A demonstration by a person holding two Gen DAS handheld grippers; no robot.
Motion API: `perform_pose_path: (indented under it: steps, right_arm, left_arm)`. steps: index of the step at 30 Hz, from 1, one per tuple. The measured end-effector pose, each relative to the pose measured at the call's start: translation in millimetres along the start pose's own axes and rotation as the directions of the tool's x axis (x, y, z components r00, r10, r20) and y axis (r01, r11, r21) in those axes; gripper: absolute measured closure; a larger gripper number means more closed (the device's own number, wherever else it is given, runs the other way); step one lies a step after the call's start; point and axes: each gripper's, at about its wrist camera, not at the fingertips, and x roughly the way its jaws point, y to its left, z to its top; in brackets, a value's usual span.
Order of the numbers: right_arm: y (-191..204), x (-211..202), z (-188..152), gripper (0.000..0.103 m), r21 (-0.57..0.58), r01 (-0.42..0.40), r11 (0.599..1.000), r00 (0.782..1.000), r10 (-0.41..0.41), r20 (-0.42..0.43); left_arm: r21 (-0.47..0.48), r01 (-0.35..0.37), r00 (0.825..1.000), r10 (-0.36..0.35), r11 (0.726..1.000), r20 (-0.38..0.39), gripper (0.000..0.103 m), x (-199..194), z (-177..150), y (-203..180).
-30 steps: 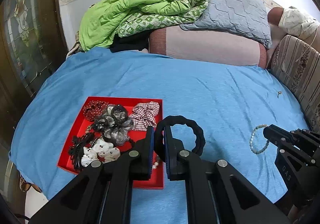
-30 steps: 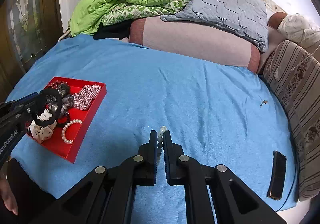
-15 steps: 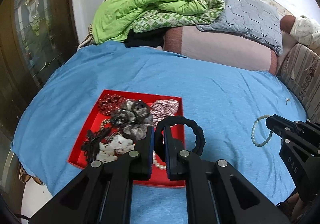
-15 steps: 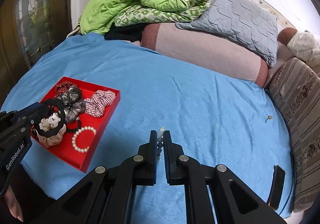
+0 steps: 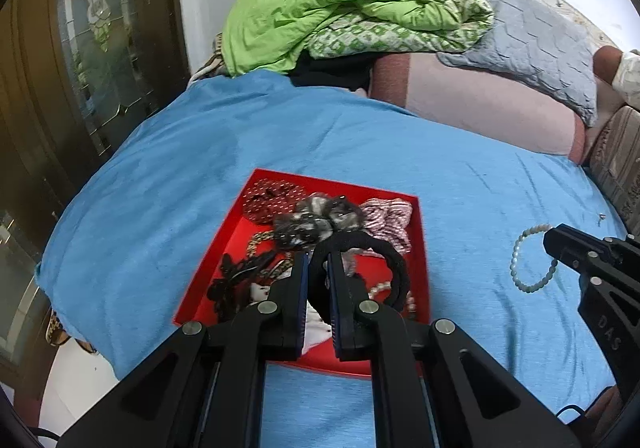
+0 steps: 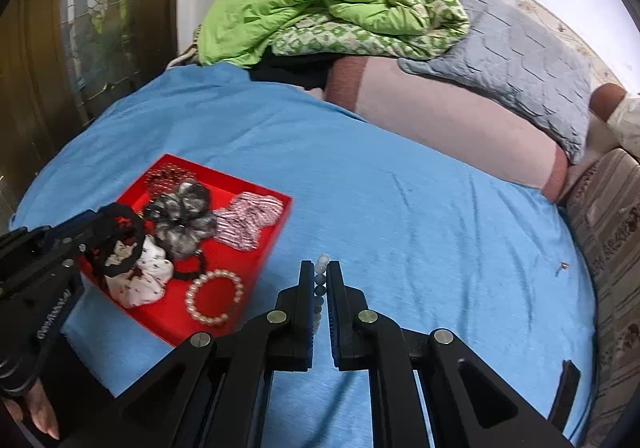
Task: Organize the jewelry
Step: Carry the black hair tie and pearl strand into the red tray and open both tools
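Two grippers are working over the blue bed [image 5: 240,151], each carrying one piece toward the red tray [image 5: 208,268] that is lying near the bed's left edge. The left gripper [image 5: 318,260] is hovering over the tray's near half with its fingers clenched on a black hair tie [image 5: 394,260], whose free loop is hanging out to the right of the fingers, above the pearl bracelet [image 6: 215,296] already lying in the tray's near corner. To do this step well, the person is best lowering the tie toward a bare red patch before releasing, keeping it off the grey scrunchie [image 6: 182,219], the checked scrunchie [image 6: 250,217] and the white patterned one [image 6: 146,276], so that it is not snagging on fabric or draping over the tray's wall. Further right, well apart from the tray, the right gripper [image 6: 319,268] is pinching a pale bead bracelet [image 5: 534,258] edge-on between its fingers, held up off the sheet. It is probably wise for this hand to be waiting until the left one is clear, since both are heading for the same small tray.
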Motion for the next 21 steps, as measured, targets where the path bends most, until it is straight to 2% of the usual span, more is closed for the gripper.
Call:
perform_pose_path:
  steps: [9,21]
  right_arm:
    - [28,9,3,0.096,-0.04,-0.062,0.997,0.998,0.063,0.007]
    - [44,27,2,0.096,-0.064,-0.126,0.99,0.992,0.127,0.005]
  left_arm:
    - [-0.024,-0.019,0.999,0.018,1.0,-0.047,0.094,18,-4,21]
    - [-0.041,-0.023,0.996,0.019,0.999,-0.092,0.094,37,-12,37]
